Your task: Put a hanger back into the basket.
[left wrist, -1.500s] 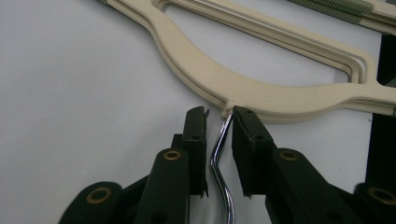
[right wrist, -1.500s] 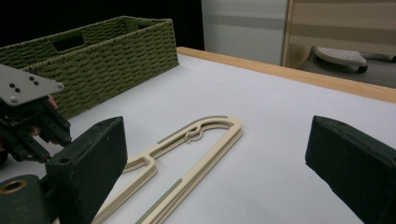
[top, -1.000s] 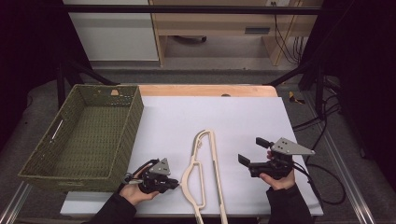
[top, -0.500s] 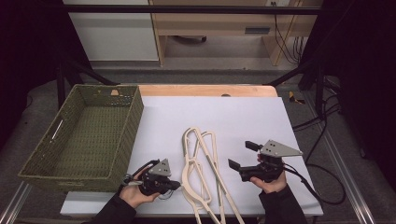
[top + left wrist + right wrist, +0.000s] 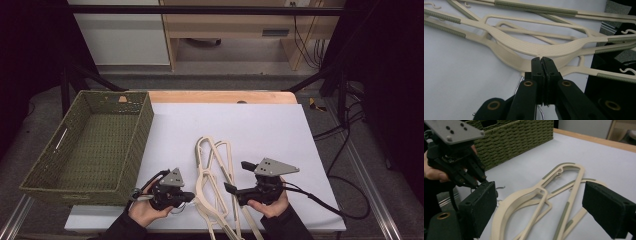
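Several cream plastic hangers (image 5: 215,170) with grey-green grip strips lie fanned on the white table (image 5: 260,125). My left gripper (image 5: 190,196) sits at their near left end, where the necks meet. Its jaws (image 5: 541,60) are shut on a thin metal hook (image 5: 520,81) at the neck of the hangers (image 5: 529,47). My right gripper (image 5: 236,176) hovers at the right side of the pile, its jaws wide apart and just closing a little. The hangers (image 5: 536,195) lie below and between its pads (image 5: 481,205), untouched. The left gripper (image 5: 480,178) shows beyond.
A green wicker basket (image 5: 142,135) stands at the left of the table, close to the left hand; its wall (image 5: 524,135) is behind the left gripper. Black cables trail off the table's right edge. Bare white table lies beyond the hangers.
The hangers, first one tight stack, have spread into a fan. My right gripper has moved left, up against the pile. The left gripper stays at the necks.
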`<state>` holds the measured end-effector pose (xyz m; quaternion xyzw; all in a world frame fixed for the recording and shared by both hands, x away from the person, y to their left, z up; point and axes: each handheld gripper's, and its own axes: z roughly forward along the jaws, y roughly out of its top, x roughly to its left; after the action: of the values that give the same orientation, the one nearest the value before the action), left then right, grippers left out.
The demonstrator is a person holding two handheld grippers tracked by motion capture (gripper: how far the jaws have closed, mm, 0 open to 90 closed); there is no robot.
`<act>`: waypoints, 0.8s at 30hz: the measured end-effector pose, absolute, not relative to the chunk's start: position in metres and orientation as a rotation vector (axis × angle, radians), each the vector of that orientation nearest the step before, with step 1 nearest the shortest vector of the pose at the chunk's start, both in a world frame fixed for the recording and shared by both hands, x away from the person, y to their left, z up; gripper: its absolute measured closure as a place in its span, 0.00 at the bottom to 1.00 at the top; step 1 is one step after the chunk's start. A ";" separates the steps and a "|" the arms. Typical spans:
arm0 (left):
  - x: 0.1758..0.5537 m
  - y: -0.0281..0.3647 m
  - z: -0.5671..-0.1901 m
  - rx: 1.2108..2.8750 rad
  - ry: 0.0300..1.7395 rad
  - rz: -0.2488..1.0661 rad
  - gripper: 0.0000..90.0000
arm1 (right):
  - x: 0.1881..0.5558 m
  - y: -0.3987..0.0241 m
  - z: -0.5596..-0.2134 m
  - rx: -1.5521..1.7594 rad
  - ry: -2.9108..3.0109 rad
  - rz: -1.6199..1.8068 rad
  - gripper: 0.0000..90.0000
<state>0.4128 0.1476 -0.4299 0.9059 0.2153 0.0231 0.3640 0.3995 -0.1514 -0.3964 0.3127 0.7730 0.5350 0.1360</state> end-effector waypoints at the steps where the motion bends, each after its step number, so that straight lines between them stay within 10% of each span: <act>1: 0.412 0.147 -0.429 2.332 0.555 0.062 0.98 | 0.397 -0.145 -0.397 0.894 2.265 1.539 0.15; 24: 0.404 0.136 -0.410 2.349 0.622 0.097 0.98 | 0.375 -0.090 -0.431 0.848 2.510 1.313 0.36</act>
<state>0.4042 0.1355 -0.4102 0.9056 0.2399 0.0375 0.3477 0.3752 -0.0903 -0.4315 0.2855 0.8452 0.4422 0.0924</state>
